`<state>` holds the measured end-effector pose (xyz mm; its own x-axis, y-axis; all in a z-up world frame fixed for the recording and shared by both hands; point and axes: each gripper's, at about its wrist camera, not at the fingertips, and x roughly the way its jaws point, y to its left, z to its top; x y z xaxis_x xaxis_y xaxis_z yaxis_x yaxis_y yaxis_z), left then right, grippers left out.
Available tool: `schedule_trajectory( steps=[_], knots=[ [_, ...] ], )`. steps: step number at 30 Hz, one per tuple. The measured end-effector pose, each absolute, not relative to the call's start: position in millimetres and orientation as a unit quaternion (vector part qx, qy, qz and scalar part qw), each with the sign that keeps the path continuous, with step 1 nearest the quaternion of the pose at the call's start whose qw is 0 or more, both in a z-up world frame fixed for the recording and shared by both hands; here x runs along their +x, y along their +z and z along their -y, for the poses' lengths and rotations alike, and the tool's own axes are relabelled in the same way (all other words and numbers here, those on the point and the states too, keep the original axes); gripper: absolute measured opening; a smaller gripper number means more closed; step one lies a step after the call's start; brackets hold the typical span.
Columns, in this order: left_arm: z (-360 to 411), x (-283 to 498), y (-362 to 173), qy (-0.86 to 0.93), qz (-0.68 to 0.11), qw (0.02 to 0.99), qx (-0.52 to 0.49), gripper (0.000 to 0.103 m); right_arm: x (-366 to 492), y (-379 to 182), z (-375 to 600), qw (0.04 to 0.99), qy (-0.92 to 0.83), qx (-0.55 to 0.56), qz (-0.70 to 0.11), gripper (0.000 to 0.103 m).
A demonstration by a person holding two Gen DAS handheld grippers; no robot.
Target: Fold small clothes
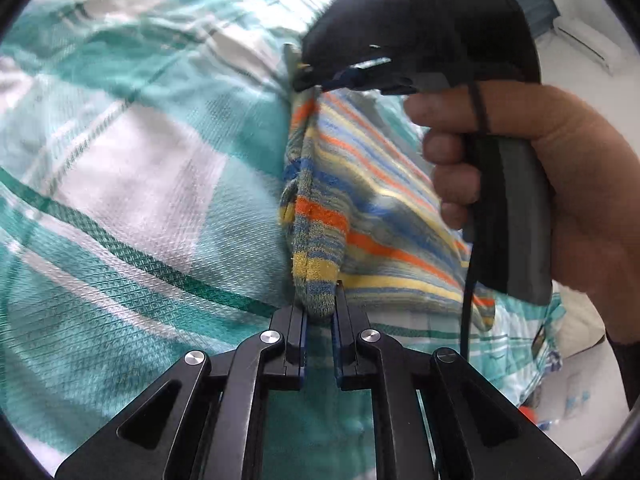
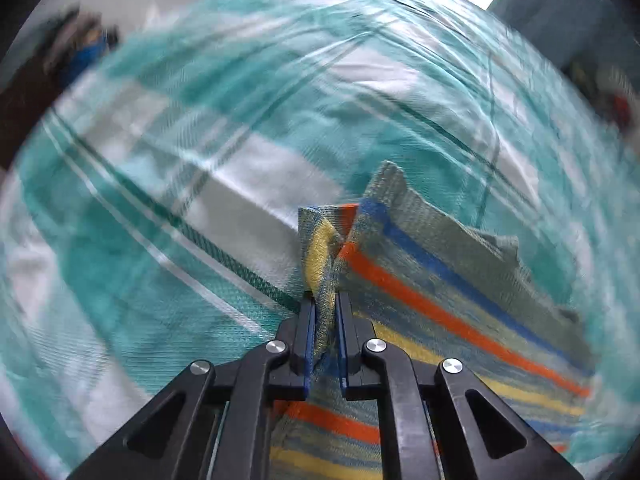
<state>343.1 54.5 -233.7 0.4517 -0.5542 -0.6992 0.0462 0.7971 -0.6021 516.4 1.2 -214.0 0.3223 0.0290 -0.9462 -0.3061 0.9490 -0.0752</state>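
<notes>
both grippers, left gripper (image 1: 320, 300) and right gripper (image 2: 325, 308), have fingers clamped on the striped cloth (image 1: 360, 200) between them.

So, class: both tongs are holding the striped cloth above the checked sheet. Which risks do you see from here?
1. The left tongs pinch only a thin bunched corner of the striped cloth; a tug might pull it free.
2. The right tongs also grip a crumpled edge, so the fold may come out uneven.
3. The right wrist view is blurred, suggesting fast motion; the cloth could land crooked on the checked sheet.
</notes>
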Motion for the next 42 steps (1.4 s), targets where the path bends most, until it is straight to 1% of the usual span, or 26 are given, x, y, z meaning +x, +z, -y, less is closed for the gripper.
schedule_trajectory(
  steps=[5,6,8,12,15,19,22,23,24,25,26,27,29,31,33,35,36,37,38,40,42],
  knots=[
    [-8,326,-175,-0.216,-0.44,0.848,-0.202,0.005,506,-159,75,0.836,0.138,-0.028,-0.531,0.009],
    [4,325,-168,-0.228,-0.436,0.848,-0.195,0.002,503,-152,91,0.84,0.138,-0.021,-0.524,0.009],
    [38,325,-156,-0.26,-0.433,0.843,-0.183,0.001,500,-137,131,0.852,0.126,-0.002,-0.507,0.009],
    [101,332,-154,-0.294,-0.441,0.835,-0.149,0.001,503,-134,206,0.853,0.106,0.05,-0.508,0.009],
    [120,341,-165,-0.296,-0.458,0.825,-0.148,0.001,504,-140,243,0.849,0.106,0.091,-0.509,0.009],
    [117,344,-179,-0.278,-0.477,0.819,-0.154,0.001,508,-147,233,0.842,0.13,0.111,-0.512,0.009],
    [88,340,-180,-0.252,-0.477,0.822,-0.18,0.002,515,-146,191,0.832,0.168,0.121,-0.514,0.009],
    [72,336,-179,-0.243,-0.476,0.823,-0.194,0.004,519,-145,169,0.827,0.186,0.131,-0.513,0.009],
    [58,333,-179,-0.235,-0.474,0.824,-0.204,0.012,524,-145,147,0.817,0.212,0.156,-0.512,0.015],
    [41,330,-180,-0.222,-0.474,0.825,-0.212,0.018,529,-149,130,0.802,0.234,0.182,-0.519,0.034],
    [23,325,-182,-0.205,-0.476,0.826,-0.222,0.036,537,-157,108,0.766,0.271,0.214,-0.541,0.058],
    [4,323,-187,-0.19,-0.477,0.827,-0.23,0.049,541,-162,94,0.738,0.299,0.233,-0.559,0.096],
    [-25,315,-195,-0.166,-0.474,0.829,-0.246,0.05,539,-156,83,0.727,0.33,0.242,-0.551,0.093],
    [-46,310,-204,-0.153,-0.475,0.825,-0.265,0.05,532,-141,90,0.738,0.342,0.22,-0.538,0.093],
    [-62,311,-209,-0.152,-0.471,0.821,-0.283,0.05,516,-127,119,0.76,0.335,0.208,-0.517,0.093],
    [-75,314,-214,-0.152,-0.466,0.816,-0.306,0.05,493,-126,156,0.791,0.293,0.192,-0.502,0.093],
    [-79,316,-215,-0.15,-0.464,0.813,-0.318,0.05,483,-131,167,0.804,0.266,0.176,-0.502,0.09],
    [-86,319,-215,-0.148,-0.46,0.81,-0.332,0.05,474,-139,174,0.81,0.248,0.165,-0.506,0.08],
    [-88,320,-213,-0.146,-0.456,0.808,-0.342,0.05,463,-153,175,0.806,0.239,0.159,-0.517,0.076],
    [-87,321,-206,-0.155,-0.449,0.81,-0.342,0.05,440,-190,160,0.775,0.257,0.16,-0.555,0.071],
    [-72,320,-189,-0.168,-0.449,0.823,-0.303,0.051,409,-226,130,0.728,0.303,0.153,-0.596,0.067]
  ],
)
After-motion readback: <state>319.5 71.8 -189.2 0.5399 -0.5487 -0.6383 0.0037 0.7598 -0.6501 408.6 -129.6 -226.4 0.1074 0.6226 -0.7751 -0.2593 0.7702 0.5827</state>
